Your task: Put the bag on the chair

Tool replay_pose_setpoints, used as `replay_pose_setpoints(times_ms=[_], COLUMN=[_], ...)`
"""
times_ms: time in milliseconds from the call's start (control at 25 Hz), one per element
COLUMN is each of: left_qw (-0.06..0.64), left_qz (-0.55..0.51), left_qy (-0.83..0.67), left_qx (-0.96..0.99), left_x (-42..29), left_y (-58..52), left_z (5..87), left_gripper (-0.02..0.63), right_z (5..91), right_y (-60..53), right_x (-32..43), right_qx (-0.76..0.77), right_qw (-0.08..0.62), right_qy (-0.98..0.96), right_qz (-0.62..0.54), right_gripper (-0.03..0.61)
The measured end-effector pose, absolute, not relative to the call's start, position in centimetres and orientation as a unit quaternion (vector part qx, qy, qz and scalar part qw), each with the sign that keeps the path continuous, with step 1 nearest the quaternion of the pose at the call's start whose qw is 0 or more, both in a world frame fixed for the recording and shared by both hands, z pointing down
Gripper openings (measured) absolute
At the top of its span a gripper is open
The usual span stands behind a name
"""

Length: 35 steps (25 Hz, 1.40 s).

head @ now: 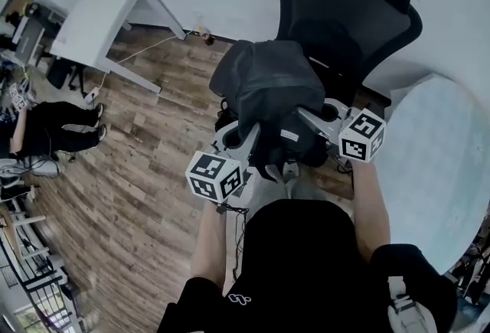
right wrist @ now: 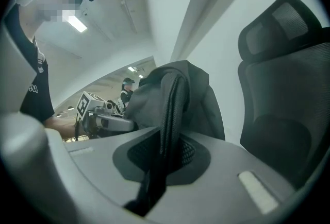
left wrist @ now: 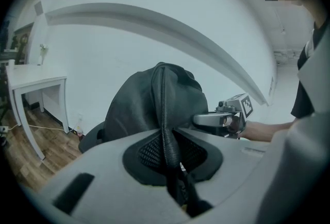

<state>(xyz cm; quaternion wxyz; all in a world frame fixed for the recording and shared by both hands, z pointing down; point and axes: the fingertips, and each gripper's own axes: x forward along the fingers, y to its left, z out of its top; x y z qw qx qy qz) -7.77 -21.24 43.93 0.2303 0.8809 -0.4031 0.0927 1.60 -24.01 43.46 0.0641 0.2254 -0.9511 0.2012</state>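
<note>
A dark grey bag hangs in the air between my two grippers, just in front of the black mesh office chair. My left gripper is shut on a black webbing strap of the bag, which runs down between its jaws. My right gripper is shut on another strap on the bag's other side. In the left gripper view the bag rises above the jaws, with the right gripper beyond it. The right gripper view shows the bag, the chair close on the right, and the left gripper.
A white desk stands at the back left against the wall, with a cable on the wood floor under it. A seated person's legs show at the left. A round pale table sits right of the chair.
</note>
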Motion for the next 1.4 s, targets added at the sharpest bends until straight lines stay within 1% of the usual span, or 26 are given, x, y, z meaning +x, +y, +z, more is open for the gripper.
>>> replay_pose_setpoints(times_ms=[120,360,640,840,1040,1400], left_qw=[0.244,0.296,0.342,0.383,0.414,0.420], left_qz=[0.102,0.116,0.123,0.107,0.132,0.165], left_qy=[-0.386,-0.350,-0.317,-0.329,-0.346,-0.391], left_qx=[0.884,0.881,0.876,0.857,0.832,0.802], left_x=[-7.3,-6.7,-5.4,-5.3,-4.9,-2.8], left_y=[-24.2,-32.2,-37.7,-43.8,-48.6,-56.2], left_z=[45.3,49.1,54.2,57.5,62.1,66.1], left_gripper=[0.040,0.040,0.044,0.049,0.057,0.051], right_z=[44.9,48.2,53.0,56.1,60.3,64.2], right_y=[-26.6,-33.4,-37.9,-42.9,-47.4,-55.0], right_x=[2.2,3.2,4.8,5.3,5.9,8.0], right_qx=[0.256,0.300,0.350,0.385,0.413,0.470], right_qw=[0.069,0.090,0.098,0.097,0.117,0.117], right_qy=[-0.940,-0.916,-0.886,-0.864,-0.838,-0.793], right_qz=[0.215,0.249,0.288,0.311,0.337,0.369], right_gripper=[0.035,0.035,0.035,0.035,0.035,0.034])
